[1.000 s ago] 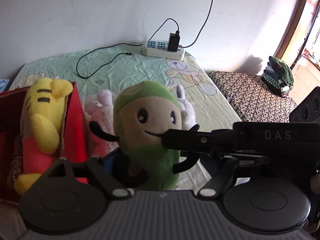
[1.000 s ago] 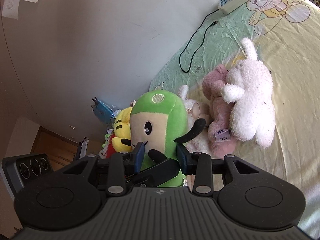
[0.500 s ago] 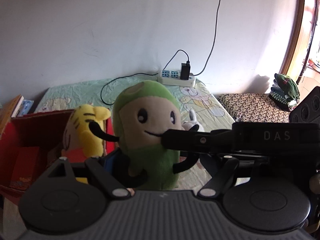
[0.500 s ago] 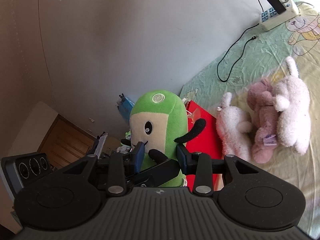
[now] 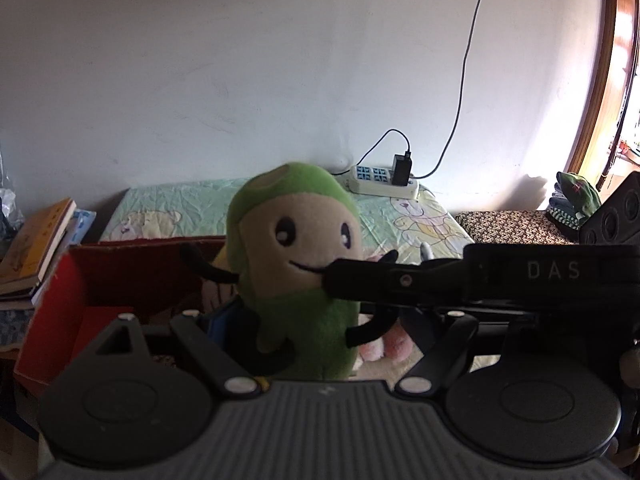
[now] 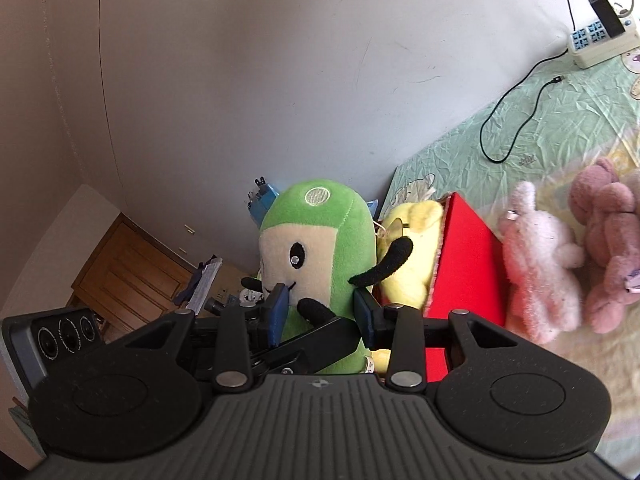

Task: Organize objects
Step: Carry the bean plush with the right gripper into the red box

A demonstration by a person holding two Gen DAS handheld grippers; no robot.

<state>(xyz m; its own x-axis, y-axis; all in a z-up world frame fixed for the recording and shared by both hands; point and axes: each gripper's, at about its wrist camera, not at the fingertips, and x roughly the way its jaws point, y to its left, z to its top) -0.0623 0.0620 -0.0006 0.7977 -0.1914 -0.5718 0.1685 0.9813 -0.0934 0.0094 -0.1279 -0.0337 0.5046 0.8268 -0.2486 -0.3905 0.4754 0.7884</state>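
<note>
Both grippers hold the green plush toy [image 5: 294, 264] upright in the air, above the near edge of the red box [image 5: 60, 320] and the bed [image 5: 172, 208]. The right gripper [image 6: 320, 312] has its blue fingers [image 6: 278, 312] pressed in narrow against the toy's lower body, one on each side, with a black plush arm sticking out just above each. The left gripper [image 5: 308, 332] also grips the toy low down; one blue finger shows at the toy's left flank, the other is hidden behind the right gripper's black bar, which crosses in front at the toy's mouth.

A yellow plush toy [image 6: 412, 256] sits inside the red box, just behind the green one. On the bed beside the box lie a white plush toy [image 6: 540, 264] and a pink plush toy [image 6: 608, 248], touching each other. A power strip [image 5: 384, 182] with a black charger plugged in rests at the far edge of the bed against the wall. Books [image 5: 36, 248] are stacked to the left of the box
</note>
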